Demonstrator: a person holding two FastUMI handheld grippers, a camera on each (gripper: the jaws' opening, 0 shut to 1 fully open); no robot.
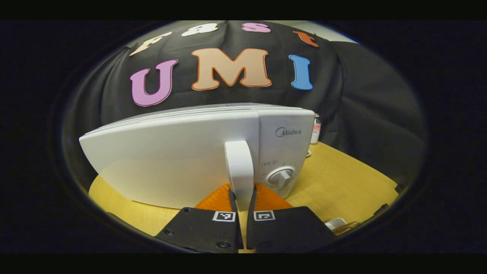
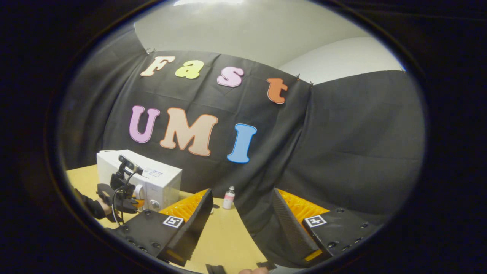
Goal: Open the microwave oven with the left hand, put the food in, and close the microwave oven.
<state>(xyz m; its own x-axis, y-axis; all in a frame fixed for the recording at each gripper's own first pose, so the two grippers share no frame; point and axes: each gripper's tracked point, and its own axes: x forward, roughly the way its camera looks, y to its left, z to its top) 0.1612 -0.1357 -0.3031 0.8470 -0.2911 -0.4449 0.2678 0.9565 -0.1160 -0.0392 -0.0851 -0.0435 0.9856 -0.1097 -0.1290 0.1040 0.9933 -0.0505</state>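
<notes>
In the left gripper view, the left gripper [image 1: 242, 198] has its two fingers pressed in on either side of the white door handle [image 1: 239, 167] of the microwave [image 1: 171, 160], pinching it near its lower end. The microwave door [image 1: 167, 163] looks closed or at most barely cracked; I cannot tell which. The control dial [image 1: 280, 177] sits just right of the handle, and the oven stands on a yellow table [image 1: 342, 179], with a small bottle [image 1: 315, 129] behind its right corner. At the lower right edge of this view lies something pale, perhaps the food dish, too cut off to name. In the right gripper view, the right gripper [image 2: 241, 220] hangs with its fingers spread wide and nothing between them, aimed at the booth wall above the table. Far to the left there, the microwave stands with the left gripper and a person's sleeve [image 2: 89, 207] at its front. As I judge it, the task is at its first step: handle grasped, door not yet swung open, food still to go in, closing still to come.
</notes>
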